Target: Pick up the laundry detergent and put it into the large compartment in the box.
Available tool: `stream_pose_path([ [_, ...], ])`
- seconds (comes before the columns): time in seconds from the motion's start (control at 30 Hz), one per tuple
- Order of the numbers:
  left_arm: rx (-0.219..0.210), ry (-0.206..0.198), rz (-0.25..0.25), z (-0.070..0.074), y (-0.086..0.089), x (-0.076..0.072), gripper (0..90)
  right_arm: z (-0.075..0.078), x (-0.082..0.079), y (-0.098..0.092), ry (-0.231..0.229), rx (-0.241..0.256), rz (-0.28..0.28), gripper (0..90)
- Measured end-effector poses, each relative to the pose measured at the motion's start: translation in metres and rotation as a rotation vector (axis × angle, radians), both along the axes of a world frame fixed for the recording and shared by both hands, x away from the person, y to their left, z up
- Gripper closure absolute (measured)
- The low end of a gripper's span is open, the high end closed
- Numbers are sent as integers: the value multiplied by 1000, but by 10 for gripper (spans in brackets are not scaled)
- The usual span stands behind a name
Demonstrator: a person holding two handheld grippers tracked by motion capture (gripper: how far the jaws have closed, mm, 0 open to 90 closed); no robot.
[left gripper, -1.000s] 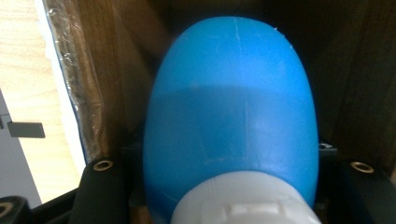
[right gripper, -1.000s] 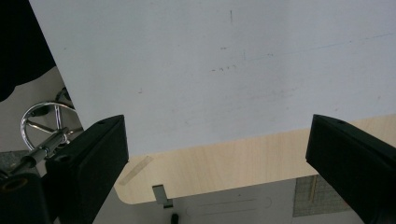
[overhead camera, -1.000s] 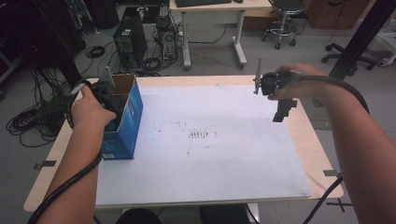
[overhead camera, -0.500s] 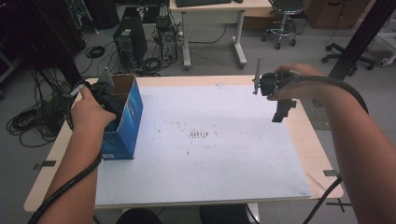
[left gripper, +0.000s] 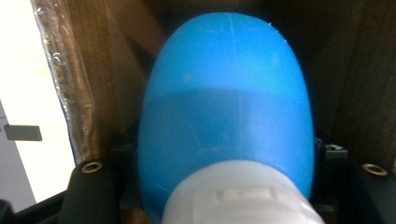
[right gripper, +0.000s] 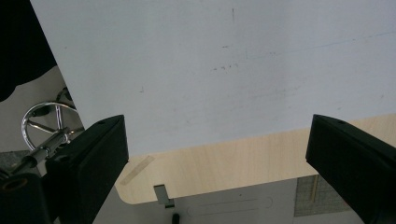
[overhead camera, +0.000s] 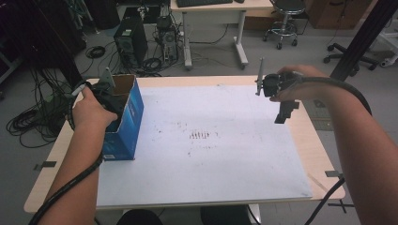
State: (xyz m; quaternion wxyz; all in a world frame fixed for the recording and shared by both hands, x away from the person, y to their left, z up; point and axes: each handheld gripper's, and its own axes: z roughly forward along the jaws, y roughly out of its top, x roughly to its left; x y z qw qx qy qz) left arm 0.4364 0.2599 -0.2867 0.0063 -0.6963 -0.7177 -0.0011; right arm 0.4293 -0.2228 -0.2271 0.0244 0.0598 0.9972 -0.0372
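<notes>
Cardboard walls of the blue box (overhead camera: 126,117) stand at the left edge of the table (overhead camera: 197,80), on the white sheet (overhead camera: 211,140) that covers most of the tabletop, and the left gripper (overhead camera: 105,96) reaches down into the box's open top, with the person's left hand (overhead camera: 91,110) wrapped round it. In the left gripper view, a blue plastic bottle (left gripper: 229,102) with a white cap (left gripper: 238,196) sits between the 2 black jaws, its rounded body lying against the brown inner walls of the box; the jaws flank it closely on both sides and appear to be closed against it, though their tips are hidden behind the bottle. The right gripper (overhead camera: 281,101) hangs in the air above the right side of the table, well apart from the box, held in the person's right hand (overhead camera: 300,84). In the right gripper view its jaws stand wide apart with nothing between them, looking down on the white sheet and the pale wooden table edge (right gripper: 224,163), with a chrome chair base (right gripper: 44,121) on the floor beyond.
</notes>
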Motion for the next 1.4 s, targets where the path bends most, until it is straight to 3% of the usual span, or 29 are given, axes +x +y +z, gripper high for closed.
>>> stream_pose_path([
  [0.4, -3, -23, 15, 15, -2, -2, 282, 0, -2, -1, -1, 3, -1, 56],
  [0.47, 30, -36, 12, 23, -3, -3, 250, 1, -2, -1, -2, 5, 0, 56],
  [0.53, 31, -37, 14, 26, -3, -3, 236, 1, -2, -1, -3, 7, 3, 56],
  [0.7, 24, -67, 31, 43, 0, -8, 202, 3, -4, -1, -8, 11, 2, 56],
  [1.4, -2, -113, 25, 84, -13, -20, 97, 13, -11, -2, -25, 17, 14, 56],
])
